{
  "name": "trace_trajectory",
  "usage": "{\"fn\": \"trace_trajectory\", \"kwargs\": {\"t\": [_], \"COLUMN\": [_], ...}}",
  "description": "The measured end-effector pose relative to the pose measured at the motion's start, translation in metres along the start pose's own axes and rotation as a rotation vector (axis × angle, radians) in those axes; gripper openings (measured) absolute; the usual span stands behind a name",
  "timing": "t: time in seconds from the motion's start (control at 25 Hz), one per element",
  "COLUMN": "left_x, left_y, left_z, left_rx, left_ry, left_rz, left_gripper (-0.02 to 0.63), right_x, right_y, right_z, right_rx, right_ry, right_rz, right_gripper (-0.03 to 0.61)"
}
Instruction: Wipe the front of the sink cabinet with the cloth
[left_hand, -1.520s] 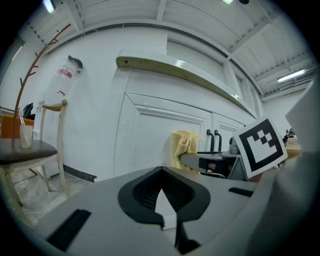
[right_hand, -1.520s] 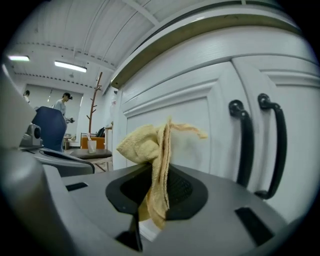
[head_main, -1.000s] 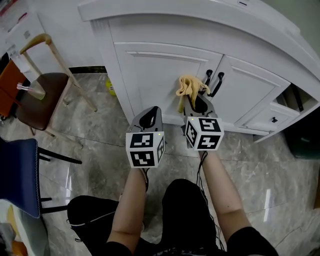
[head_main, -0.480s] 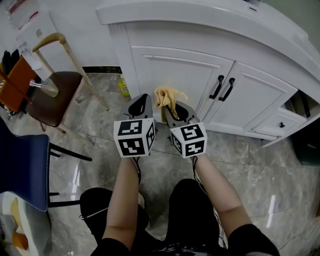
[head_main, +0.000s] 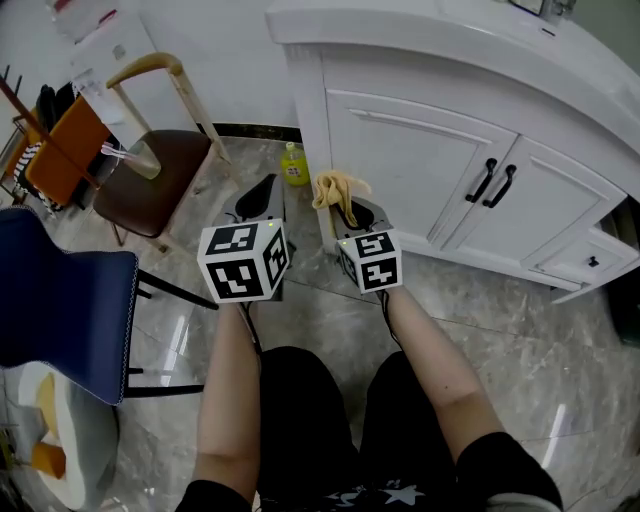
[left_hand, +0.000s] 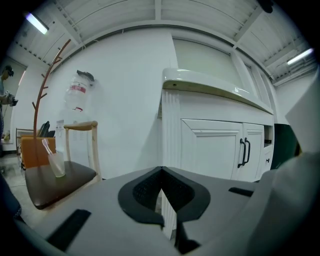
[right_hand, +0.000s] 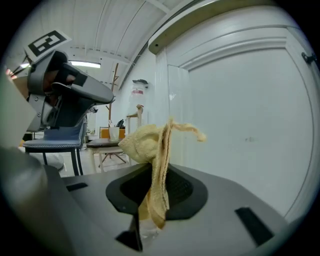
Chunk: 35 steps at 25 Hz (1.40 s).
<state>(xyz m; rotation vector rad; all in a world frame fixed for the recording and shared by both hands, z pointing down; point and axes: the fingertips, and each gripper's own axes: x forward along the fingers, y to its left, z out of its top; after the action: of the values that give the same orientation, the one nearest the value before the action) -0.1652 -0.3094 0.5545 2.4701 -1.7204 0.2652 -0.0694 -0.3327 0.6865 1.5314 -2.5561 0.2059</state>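
The sink cabinet (head_main: 420, 170) stands at the right, and the right gripper (head_main: 347, 207) is before its left corner, with the cloth (head_main: 337, 187) between the jaws and rising above them. The left gripper (head_main: 264, 195) is just left of the right one, and a bottle (head_main: 293, 165) stands on the floor (head_main: 520, 330) behind both, beside the cabinet's left end. Further left stands a chair (head_main: 150, 190), and a second chair (head_main: 60, 310) is nearer to the person.
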Motion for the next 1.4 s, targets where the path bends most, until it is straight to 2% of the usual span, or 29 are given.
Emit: {"fn": "trace_trajectory", "kwargs": {"t": [0.2, 0.4, 0.6, 0.84, 1.08, 1.24, 1.4], "left_x": [-0.003, 0.010, 0.028, 0.055, 0.071, 0.073, 0.073], "left_y": [0.021, 0.009, -0.019, -0.060, -0.098, -0.103, -0.089], "left_z": [-0.019, -0.042, -0.060, -0.092, -0.114, -0.114, -0.123], "left_rx": [-0.018, -0.020, -0.032, -0.027, -0.022, -0.031, -0.020], "left_ry": [0.003, 0.014, 0.012, 0.055, 0.072, 0.059, 0.069], "left_rz": [-0.006, -0.059, -0.133, -0.224, -0.343, -0.390, -0.383], "left_gripper": [0.014, 0.015, 0.014, 0.014, 0.015, 0.014, 0.014], "right_x": [0.011, -0.007, -0.043, -0.091, -0.133, -0.138, -0.116], "right_y": [-0.019, -0.052, -0.095, -0.141, -0.184, -0.184, -0.156], "right_z": [-0.013, -0.022, -0.035, -0.059, -0.079, -0.089, -0.095], "right_rx": [-0.019, -0.044, -0.036, -0.009, -0.017, -0.035, -0.054], "right_ry": [0.020, 0.025, 0.013, 0.029, 0.062, 0.081, 0.080], "right_rz": [-0.075, -0.154, -0.233, -0.324, -0.430, -0.435, -0.354], "right_gripper": [0.083, 0.083, 0.083, 0.083, 0.084, 0.084, 0.084]}}
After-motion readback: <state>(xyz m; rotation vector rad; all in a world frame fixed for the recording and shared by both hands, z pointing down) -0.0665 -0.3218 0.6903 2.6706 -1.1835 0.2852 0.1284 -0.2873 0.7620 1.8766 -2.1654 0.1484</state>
